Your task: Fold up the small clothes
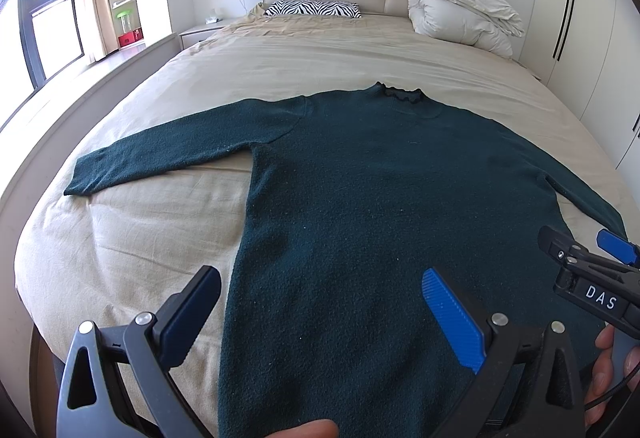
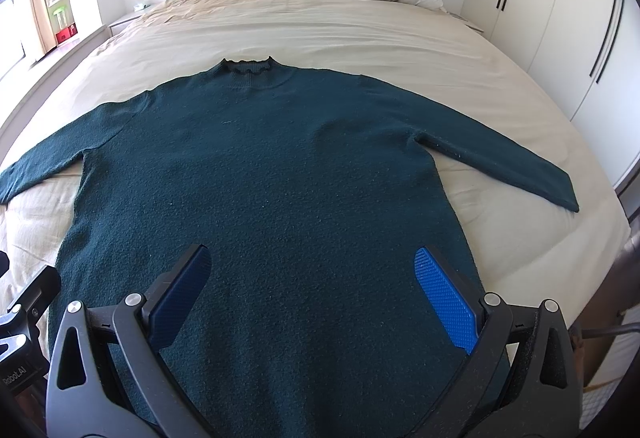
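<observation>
Both claws hang wide open over the hem end of a dark green sweater (image 2: 256, 174) and grip nothing. In its own view the left claw (image 1: 320, 314) straddles the sweater's left side edge, one finger over bare sheet and the other over the knit. The right claw (image 2: 316, 290) sits with both fingers above the body panel, nearer the right side seam.

The sweater lies flat on the bed (image 2: 360, 34), frilled collar (image 2: 248, 68) pointing toward the headboard, hem nearest the claws. The left sleeve (image 1: 160, 154) and the right sleeve (image 2: 500, 162) are both spread outward and away from the body.

My reading is that folding has not begun: no part is turned over yet. The next move probably calls for each claw to reach outward to a sleeve or side edge, pinch a single layer of knit without catching the sheet below, and carry it inward across the body.
</observation>
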